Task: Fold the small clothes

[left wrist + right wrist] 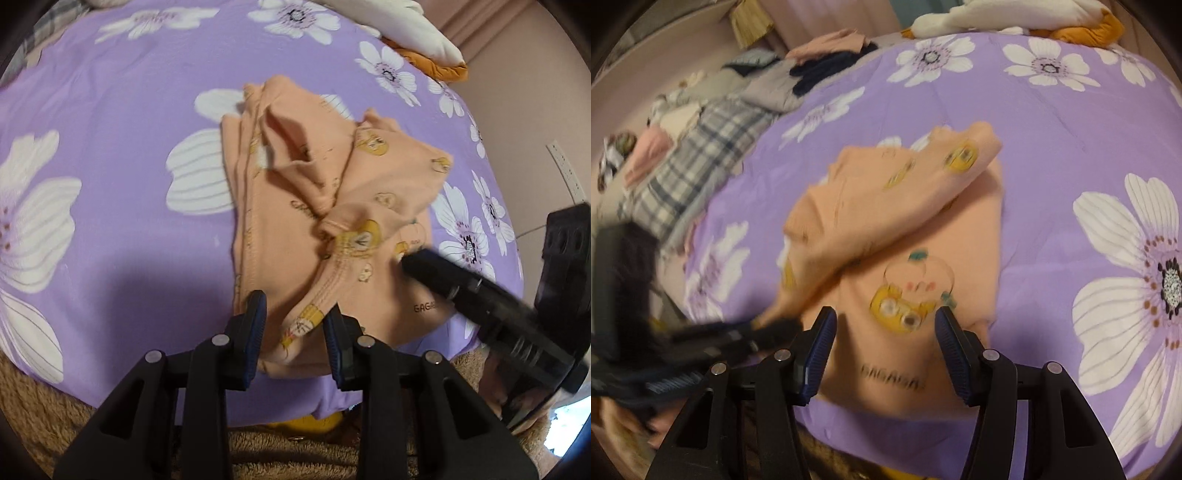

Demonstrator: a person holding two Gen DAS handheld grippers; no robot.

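Between left tool (295,325) fingers: shirt (332,206).

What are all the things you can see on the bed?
Small garment: one, peach with yellow cartoon prints, partly folded, middle of the bedspread.
Bedspread: one, purple with white flowers, under the garment.
Plaid cloth: one, grey and white, left side in the right wrist view.
Clothes pile: several, pink, dark blue and grey, far left edge.
White and orange bundle: one, far end of the bed.
Left gripper: black with blue pads, open around the garment's near edge.
Right gripper: black with blue pads, open above the garment.
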